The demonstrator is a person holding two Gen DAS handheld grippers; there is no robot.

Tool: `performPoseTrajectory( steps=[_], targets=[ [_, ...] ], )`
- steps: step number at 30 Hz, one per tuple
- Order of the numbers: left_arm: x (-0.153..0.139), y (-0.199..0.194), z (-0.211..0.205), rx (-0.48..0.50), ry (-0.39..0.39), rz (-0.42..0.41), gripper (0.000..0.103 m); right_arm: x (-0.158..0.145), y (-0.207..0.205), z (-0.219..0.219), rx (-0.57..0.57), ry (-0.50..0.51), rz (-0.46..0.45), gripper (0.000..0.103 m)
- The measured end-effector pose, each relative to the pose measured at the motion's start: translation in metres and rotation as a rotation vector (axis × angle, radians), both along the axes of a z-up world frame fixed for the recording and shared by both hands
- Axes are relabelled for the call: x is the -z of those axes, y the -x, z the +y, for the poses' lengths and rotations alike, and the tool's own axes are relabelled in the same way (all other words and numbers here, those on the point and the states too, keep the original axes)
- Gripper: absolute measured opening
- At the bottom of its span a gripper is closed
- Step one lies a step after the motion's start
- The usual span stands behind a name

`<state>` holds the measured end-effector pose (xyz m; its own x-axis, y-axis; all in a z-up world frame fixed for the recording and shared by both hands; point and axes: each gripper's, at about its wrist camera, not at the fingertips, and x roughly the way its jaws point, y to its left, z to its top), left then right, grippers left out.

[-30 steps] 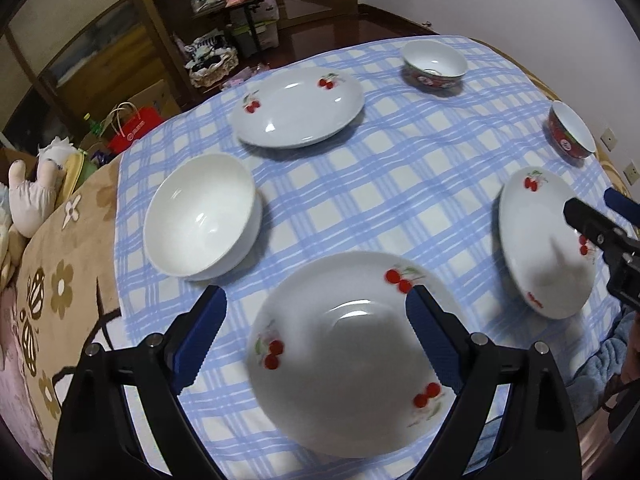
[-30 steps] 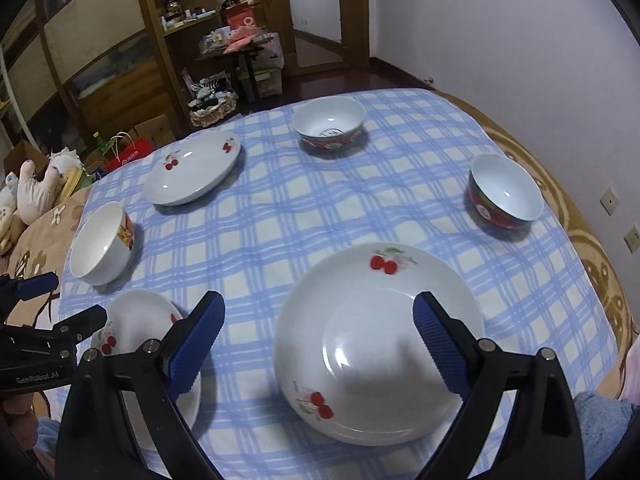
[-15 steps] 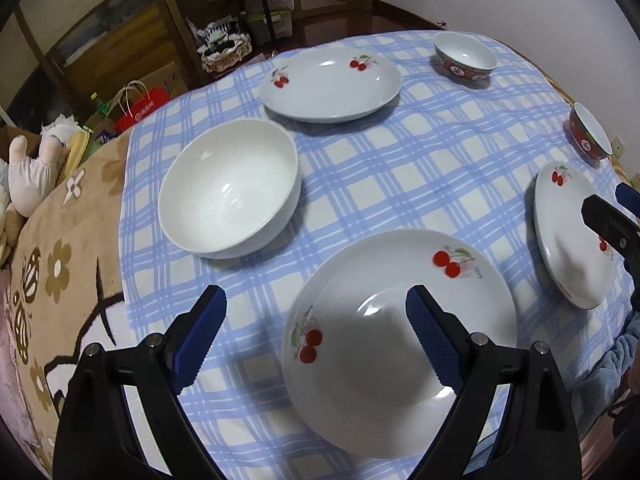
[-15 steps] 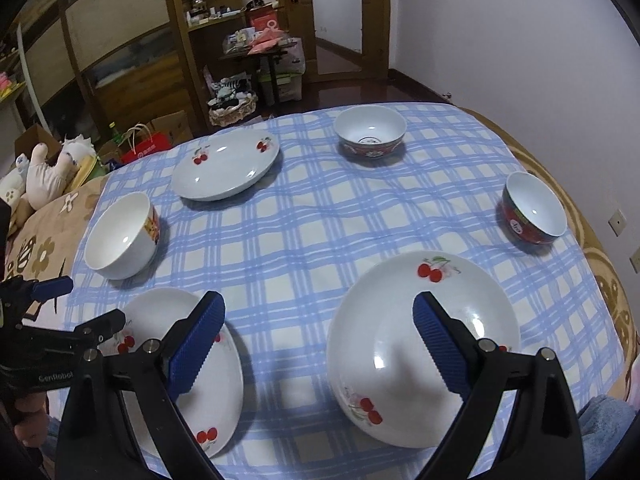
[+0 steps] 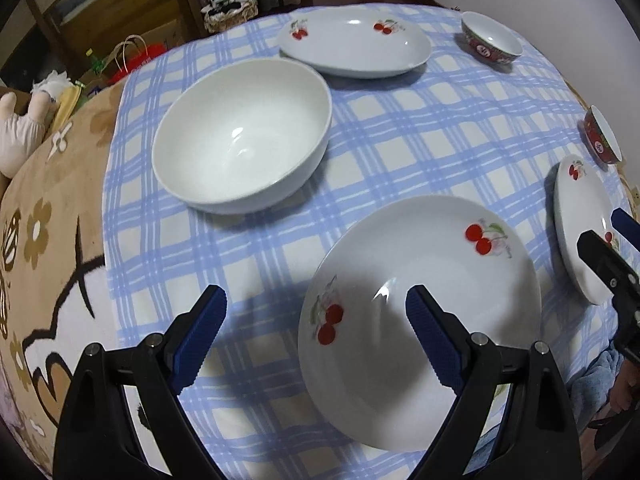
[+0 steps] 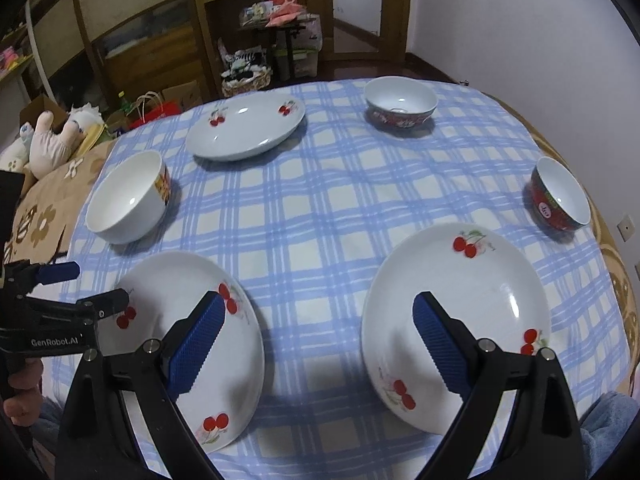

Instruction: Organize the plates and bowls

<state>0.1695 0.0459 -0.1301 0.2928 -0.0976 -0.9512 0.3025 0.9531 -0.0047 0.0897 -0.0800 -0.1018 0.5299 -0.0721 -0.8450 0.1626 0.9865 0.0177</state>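
Both tools hover above the bench [image 6: 320,208], which is covered by a blue checked cloth, and nothing is held yet. The left hand-held gripper [image 5: 316,320] is spread wide, one finger over bare cloth and the other over the near left plate [image 5: 420,292]. The right hand-held gripper [image 6: 318,324] is likewise spread wide and empty, its fingers straddling the gap between that plate and the near right plate [image 6: 456,320].

The step in hand is judged to be an approach for a first pick-up, probably of a plate. It would be done well if one finger were slid under the raised rim and the other set inside the dish, so that the rim alone is pinched. The glazed surface is likely to be slippery, so a firm, square grip is advised, and the plate should be lifted level before it is carried onto another.

Three cherry-patterned plates are counted: the two near ones and a far plate [image 6: 245,126]. Three bowls are counted: a large white bowl [image 5: 242,136] at the left and two red-sided bowls, one far [image 6: 400,102] and one at the right edge [image 6: 560,200].
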Motion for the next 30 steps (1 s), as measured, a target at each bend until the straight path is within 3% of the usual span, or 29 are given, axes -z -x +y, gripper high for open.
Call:
performPoseTrajectory(
  steps=[6,14,17,19,22,24,27,30],
  targets=[
    [0.011,-0.001,0.002,0.0,-0.014,0.039,0.09,0.013,0.0,0.005,-0.018,-0.021,0.031,0.099],
    [0.033,-0.003,0.001,-0.004,-0.013,0.134,0.089,0.032,-0.001,0.014,-0.046,-0.072,0.127,0.073],
    [0.041,-0.002,-0.001,0.003,-0.035,0.164,0.071,0.039,0.0,0.017,-0.06,-0.094,0.165,0.063],
    [0.047,-0.001,-0.003,0.01,-0.043,0.184,0.052,0.044,0.0,0.018,-0.068,-0.121,0.192,0.054],
    [0.047,-0.002,-0.003,0.004,-0.017,0.188,0.038,0.051,0.001,0.018,-0.071,-0.16,0.224,0.036],
    [0.045,-0.002,-0.005,0.005,-0.003,0.181,0.031,0.054,0.001,0.019,-0.071,-0.169,0.239,0.031],
    [0.043,-0.001,-0.006,-0.001,-0.02,0.156,0.032,0.058,0.001,0.019,-0.055,-0.185,0.244,0.027],
    [0.042,0.0,-0.008,-0.01,-0.027,0.15,0.031,0.06,0.001,0.02,-0.052,-0.234,0.243,0.01]
  ],
)
